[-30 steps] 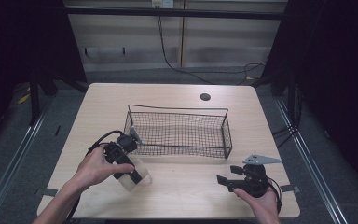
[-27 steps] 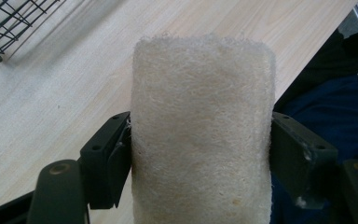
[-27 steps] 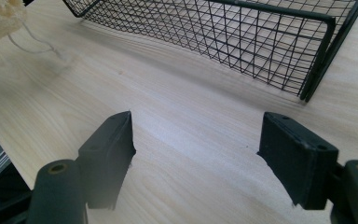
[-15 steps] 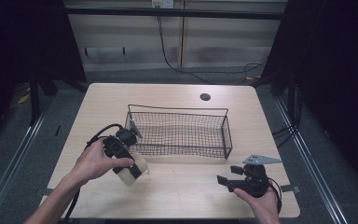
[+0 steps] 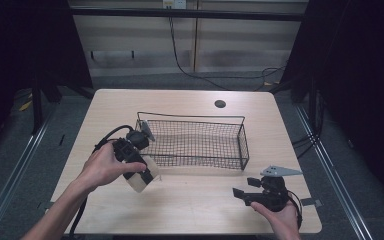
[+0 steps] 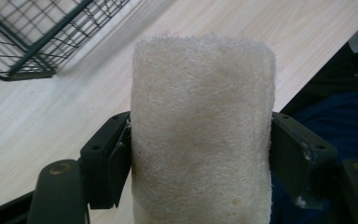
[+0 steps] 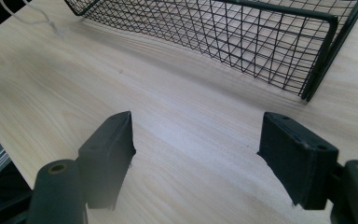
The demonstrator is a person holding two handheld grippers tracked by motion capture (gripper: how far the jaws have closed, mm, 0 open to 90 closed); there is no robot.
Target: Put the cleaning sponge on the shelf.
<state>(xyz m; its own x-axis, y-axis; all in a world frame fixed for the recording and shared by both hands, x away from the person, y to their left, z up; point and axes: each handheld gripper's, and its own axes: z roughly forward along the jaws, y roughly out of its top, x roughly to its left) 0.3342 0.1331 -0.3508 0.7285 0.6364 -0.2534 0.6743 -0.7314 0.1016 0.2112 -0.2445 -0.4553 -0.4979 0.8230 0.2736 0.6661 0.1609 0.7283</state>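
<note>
A cream loofah sponge [image 6: 200,135], roughly cylindrical, sits clamped between the two black jaws of my left gripper [image 6: 200,154]. From above, that gripper [image 5: 141,175] hangs over the table left of the black wire basket [image 5: 195,142], the sponge [image 5: 139,182] pointing down toward the near edge. My right gripper [image 5: 245,192] rests low at the front right of the table, jaws pointing left. Its jaws [image 7: 198,154] stand wide apart with bare wood between them, and the basket [image 7: 242,42] lies beyond.
The light wooden table [image 5: 195,210] has a round dark cable hole [image 5: 220,104] at the back. The basket's near left corner [image 6: 23,70] is close to the held sponge. A black cable [image 5: 107,137] loops from the left gripper. Dark floor surrounds the table.
My left hand has lifted the sponge a little higher above the table and nearer the basket's left end. The right gripper has stayed put.
</note>
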